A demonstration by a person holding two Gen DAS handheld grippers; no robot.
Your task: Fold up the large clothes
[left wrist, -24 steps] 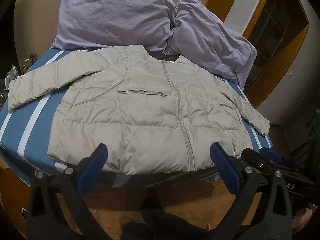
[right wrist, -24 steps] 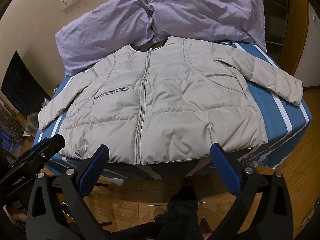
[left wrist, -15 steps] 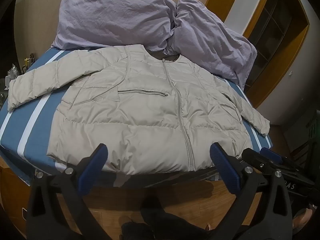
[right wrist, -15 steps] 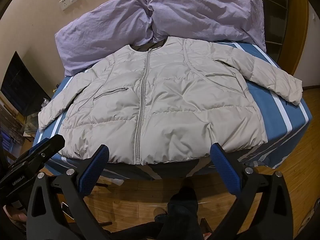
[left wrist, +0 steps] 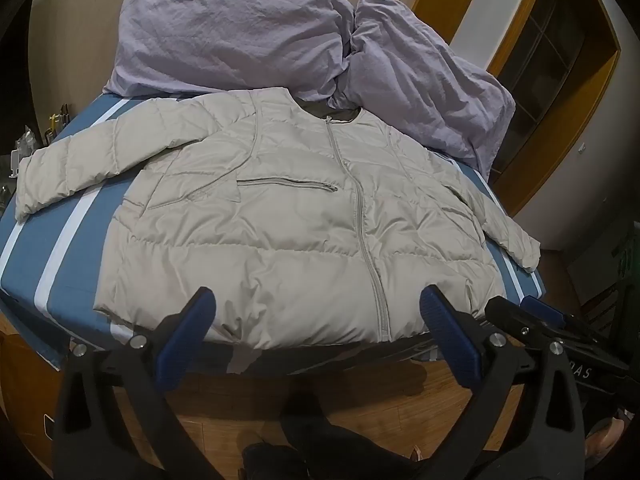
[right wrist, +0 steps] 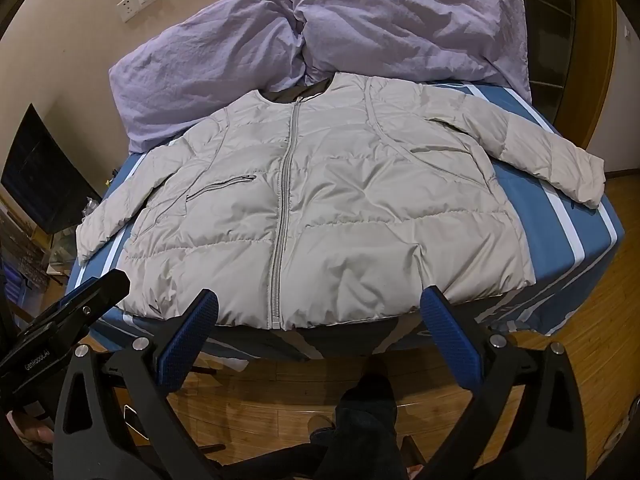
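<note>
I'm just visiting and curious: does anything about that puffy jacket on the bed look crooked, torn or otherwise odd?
Nothing stands out. The jacket lies flat and zipped on the striped bed, sleeves spread to both sides, its hem at the bed's near edge. The two purple pillows behind it are rumpled, nothing more.

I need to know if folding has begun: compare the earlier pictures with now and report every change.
No visible change. The jacket lies flat and zipped on the bed, sleeves spread, as it did. Left gripper and right gripper hang short of the hem, jaws wide and empty, as before. Nothing was taken hold of or let go. The pillows are unmoved.
</note>
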